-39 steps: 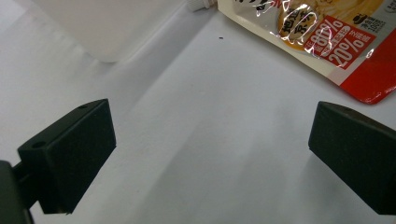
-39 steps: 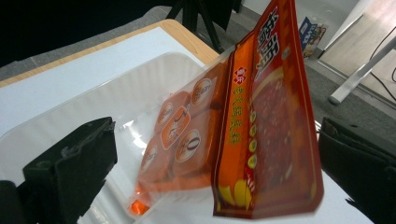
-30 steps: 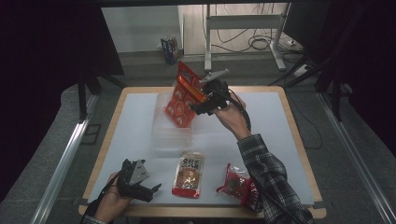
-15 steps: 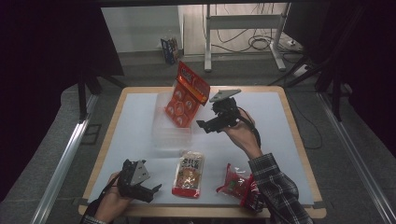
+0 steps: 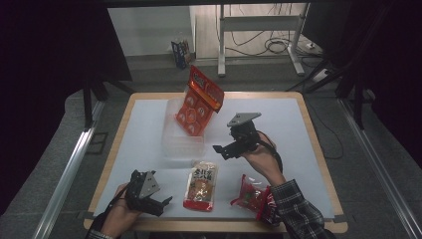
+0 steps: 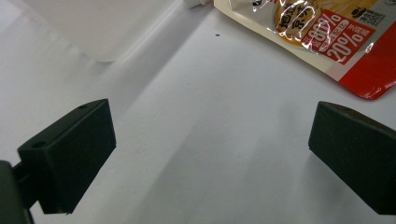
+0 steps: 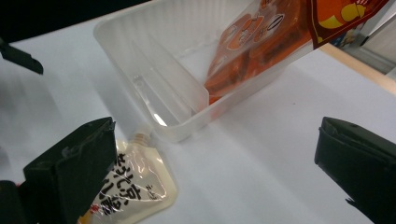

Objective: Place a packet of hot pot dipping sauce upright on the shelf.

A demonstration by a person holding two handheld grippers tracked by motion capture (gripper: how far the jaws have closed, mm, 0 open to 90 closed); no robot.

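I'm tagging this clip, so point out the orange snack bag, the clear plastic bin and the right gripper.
orange snack bag (image 5: 198, 102): high view, middle of its printed front.
clear plastic bin (image 7: 154, 81): right gripper view, on its inner divider wall.
right gripper (image 5: 222, 151): high view, between its open fingertips.

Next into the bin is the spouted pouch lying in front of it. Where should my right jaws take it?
Grip the spouted pouch across its narrow top just below the cap. It lies flat, cap toward the clear bin; descend from above with the open right gripper, one jaw on each long edge.
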